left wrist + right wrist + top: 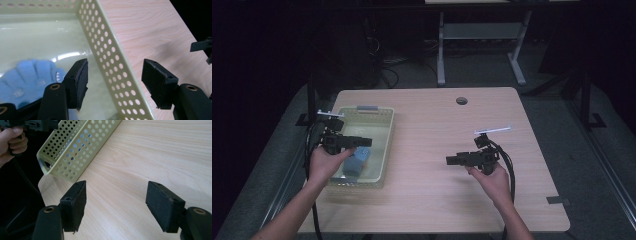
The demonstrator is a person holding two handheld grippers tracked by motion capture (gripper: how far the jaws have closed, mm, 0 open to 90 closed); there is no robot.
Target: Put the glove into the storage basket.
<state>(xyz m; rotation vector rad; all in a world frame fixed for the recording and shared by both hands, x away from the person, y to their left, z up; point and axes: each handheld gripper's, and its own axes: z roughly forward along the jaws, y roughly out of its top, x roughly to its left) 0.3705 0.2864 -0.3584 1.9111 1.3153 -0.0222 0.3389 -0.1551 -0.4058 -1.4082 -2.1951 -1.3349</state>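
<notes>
Black foam pads faced each other across an empty gap on the left gripper [362,142]; its jaws stood spread with nothing between them. In the left gripper view, one pad [81,80] hung over the basket's interior and the other over the tabletop, with the perforated side wall passing beneath the gap; whether either pad touched the wall could not be told. The right gripper [451,160] was likewise spread and empty, held above bare table [452,200] and pointed toward the basket, well apart from it.

One pale yellow-green perforated basket [387,150] stood at the left part of the table. It held a blue item [359,160], which lay on the basket floor toward the person's end. In the high view this appeared as blue blocky shapes, possibly two pieces; in the left gripper view it [27,77] read as a soft, lobed blue object with rounded segments. An exact count of the blue pieces could not be confirmed.

The blue item lay just below and behind the left gripper's tips, beside the inner jaw, not between the pads. A grey handle piece [367,107] sat on the basket's far rim.

Counted: two grippers, two hands [326,165], one basket, one table.
</notes>
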